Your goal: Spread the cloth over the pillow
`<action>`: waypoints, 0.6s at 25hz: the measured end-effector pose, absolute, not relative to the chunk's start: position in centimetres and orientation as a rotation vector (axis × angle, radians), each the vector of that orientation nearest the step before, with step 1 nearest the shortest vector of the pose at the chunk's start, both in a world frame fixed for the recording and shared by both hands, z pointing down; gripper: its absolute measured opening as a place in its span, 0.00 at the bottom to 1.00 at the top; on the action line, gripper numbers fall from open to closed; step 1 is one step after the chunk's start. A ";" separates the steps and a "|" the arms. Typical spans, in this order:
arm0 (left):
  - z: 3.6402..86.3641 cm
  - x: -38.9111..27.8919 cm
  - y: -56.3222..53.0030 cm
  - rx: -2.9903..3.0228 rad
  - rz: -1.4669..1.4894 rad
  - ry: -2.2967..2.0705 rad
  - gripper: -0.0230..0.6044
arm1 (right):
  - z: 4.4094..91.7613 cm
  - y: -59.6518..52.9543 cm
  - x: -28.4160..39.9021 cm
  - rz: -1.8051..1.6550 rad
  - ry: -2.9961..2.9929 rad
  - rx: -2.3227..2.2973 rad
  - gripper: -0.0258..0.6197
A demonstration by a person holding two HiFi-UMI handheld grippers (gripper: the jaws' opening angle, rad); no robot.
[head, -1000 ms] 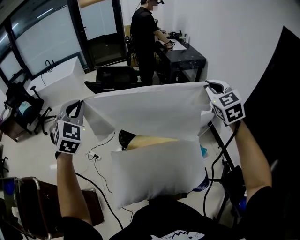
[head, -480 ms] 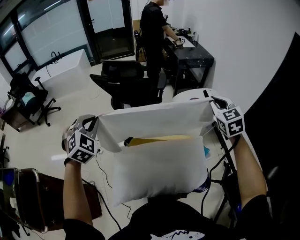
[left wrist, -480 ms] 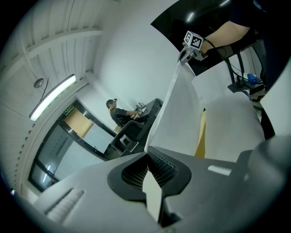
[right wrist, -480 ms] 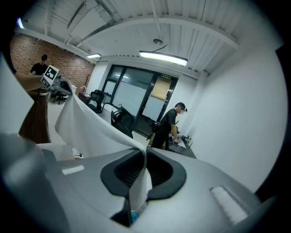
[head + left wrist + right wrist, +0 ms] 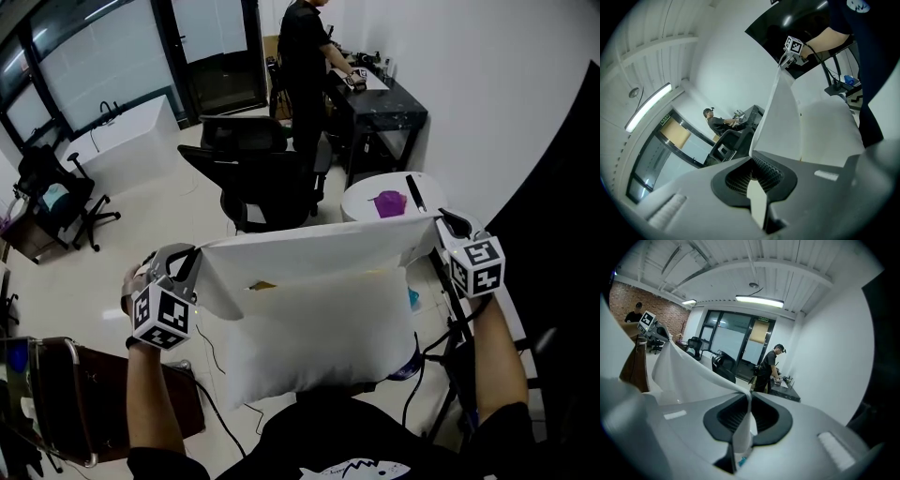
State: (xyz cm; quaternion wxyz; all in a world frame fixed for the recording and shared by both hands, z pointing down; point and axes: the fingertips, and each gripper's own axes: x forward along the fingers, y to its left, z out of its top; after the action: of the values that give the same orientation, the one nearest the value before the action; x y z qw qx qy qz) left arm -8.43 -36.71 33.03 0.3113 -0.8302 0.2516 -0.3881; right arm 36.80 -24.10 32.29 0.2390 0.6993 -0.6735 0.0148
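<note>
A white cloth (image 5: pixel 309 246) hangs stretched between my two grippers, its lower edge lying over the far end of the white pillow (image 5: pixel 319 337) in front of me. My left gripper (image 5: pixel 192 258) is shut on the cloth's left corner; in the left gripper view the cloth (image 5: pixel 780 112) runs from the jaws (image 5: pixel 752 161) to the right gripper (image 5: pixel 790 54). My right gripper (image 5: pixel 441 223) holds the right corner. Its jaws (image 5: pixel 749 401) are opening, with the cloth (image 5: pixel 693 369) still pinched between them and taut. A sliver of yellow (image 5: pixel 262 285) shows under the cloth.
A black office chair (image 5: pixel 258 173) and a round white table (image 5: pixel 361 199) with a purple object (image 5: pixel 387 202) stand beyond the cloth. A person (image 5: pixel 305 56) works at a black desk (image 5: pixel 380 108). Cables and a stand (image 5: pixel 459 328) are at my right, a brown chair (image 5: pixel 66 403) at left.
Both grippers have come down and toward me with the cloth. Its lower edge has dropped onto the pillow and now hides most of the yellow thing.
</note>
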 end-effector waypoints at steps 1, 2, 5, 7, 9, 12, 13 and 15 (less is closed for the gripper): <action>32.8 -8.5 -36.4 -2.187 -1.026 0.649 0.04 | 32.2 -23.8 36.9 0.041 -1.841 1.922 0.09; 32.6 -8.5 -36.1 -2.182 -1.028 0.632 0.04 | 32.1 -23.4 37.0 0.042 -1.837 1.930 0.09; 31.3 -8.5 -35.0 -2.162 -1.026 0.596 0.04 | 31.6 -22.4 37.3 0.044 -1.833 1.957 0.09; 30.1 -8.6 -34.4 -2.148 -1.011 0.585 0.04 | 30.8 -21.6 37.3 0.034 -1.832 1.978 0.09; 29.0 -8.7 -33.8 -2.133 -0.993 0.576 0.04 | 30.0 -20.9 37.3 0.018 -1.828 1.997 0.09; 28.7 -9.0 -32.8 -2.125 -0.990 0.555 0.04 | 29.4 -19.6 36.8 0.009 -1.819 2.001 0.09; 28.9 -9.1 -32.4 -2.130 -0.991 0.547 0.04 | 29.4 -19.0 36.6 0.005 -1.816 1.999 0.09; 29.7 -9.6 -31.4 -2.147 -0.996 0.531 0.04 | 29.5 -18.0 36.2 -0.002 -1.812 1.996 0.09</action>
State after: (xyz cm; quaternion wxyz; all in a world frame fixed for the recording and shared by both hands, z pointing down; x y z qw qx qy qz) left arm -9.61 -31.44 29.70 0.3505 -0.8289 0.2052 -0.3846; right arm 36.17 -17.96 29.52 0.2212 0.7221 -0.6555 -0.0007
